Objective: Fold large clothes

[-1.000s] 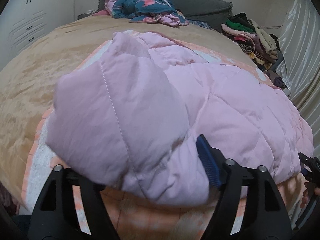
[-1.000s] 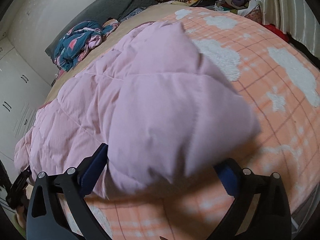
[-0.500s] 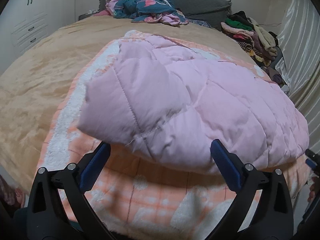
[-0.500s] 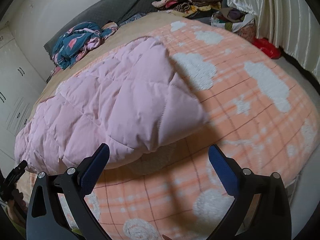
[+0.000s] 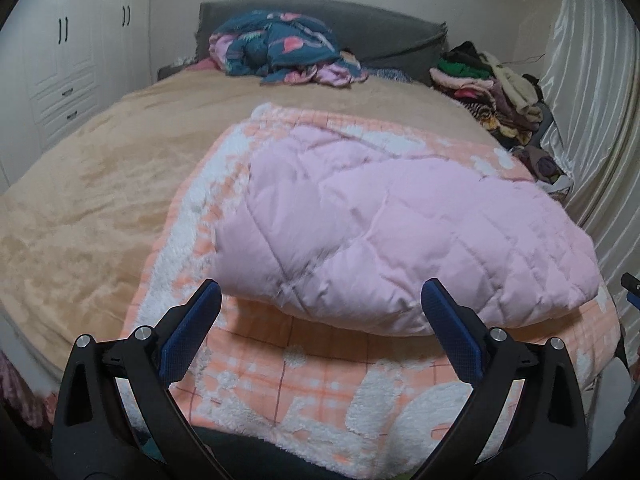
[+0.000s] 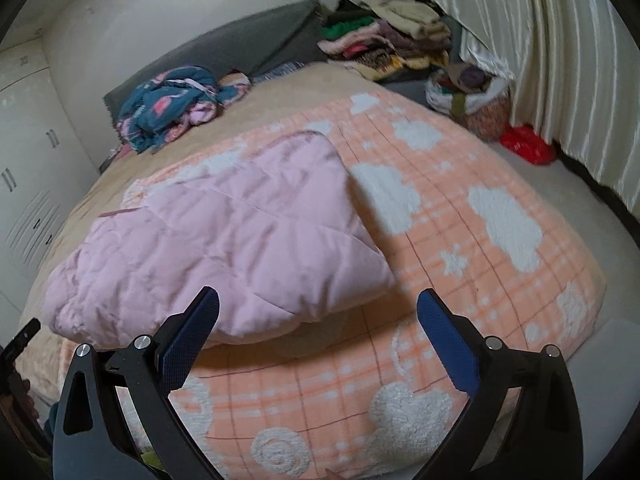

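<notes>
A pink quilted garment (image 5: 392,224) lies folded on an orange blanket with white cloud shapes (image 5: 304,384); it also shows in the right wrist view (image 6: 224,240). My left gripper (image 5: 320,320) is open and empty, just in front of the garment's near left corner. My right gripper (image 6: 318,316) is open and empty, just in front of the garment's near right corner, above the blanket (image 6: 460,240). Neither gripper touches the garment. The right gripper's edge shows at the far right of the left wrist view (image 5: 632,288).
A tan bedspread (image 5: 100,184) covers the bed. A blue patterned bundle of clothes (image 5: 280,48) lies by the grey headboard (image 5: 384,32). A pile of clothes (image 5: 492,84) sits at the far right corner. Curtains (image 6: 560,80), a basket (image 6: 472,100) and a red bag (image 6: 526,144) are to the right.
Both grippers opened and let go of the pink garment, then drew back toward the bed's near edge. The garment's near edge dropped flat onto the blanket.
</notes>
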A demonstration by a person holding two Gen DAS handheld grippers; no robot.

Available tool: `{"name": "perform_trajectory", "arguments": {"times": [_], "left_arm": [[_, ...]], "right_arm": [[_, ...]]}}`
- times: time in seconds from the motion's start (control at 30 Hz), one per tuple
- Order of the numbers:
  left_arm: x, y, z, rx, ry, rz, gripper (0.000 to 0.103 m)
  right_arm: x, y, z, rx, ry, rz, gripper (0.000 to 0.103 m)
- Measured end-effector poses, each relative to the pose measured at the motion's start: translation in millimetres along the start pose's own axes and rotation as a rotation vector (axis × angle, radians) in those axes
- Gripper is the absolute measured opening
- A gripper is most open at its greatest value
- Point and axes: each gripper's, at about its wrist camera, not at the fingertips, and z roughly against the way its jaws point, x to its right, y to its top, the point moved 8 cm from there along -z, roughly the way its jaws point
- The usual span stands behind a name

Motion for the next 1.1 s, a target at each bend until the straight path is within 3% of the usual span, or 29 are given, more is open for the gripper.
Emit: {"name": "perform_trajectory", "arguments": {"times": [0.37, 0.63, 0.8, 1.1], "left_arm": [[25.7, 10.6, 46.5, 0.116, -0.057, -0.029, 0.094], [52.9, -10.2, 56.5, 0.096, -0.113, -0.072, 0.094], [62.9, -21.7, 51.9, 0.069, -0.135, -0.086, 0.094], [67.4, -27.5, 47.5, 0.058, -0.127, -0.086, 0.094]], "right_arm": [[-82.3, 8.8, 62.3, 0.146, 0.092, 0.174, 0.099], [-128.4, -17.6, 84.7, 0.221, 0.135, 0.251, 0.099], [-141.9, -40.1, 82.7, 0.205, 0.151, 0.274, 0.099], [-153.5, -62.4, 61.6, 0.101, 0.195, 0.271, 0.099]]}}
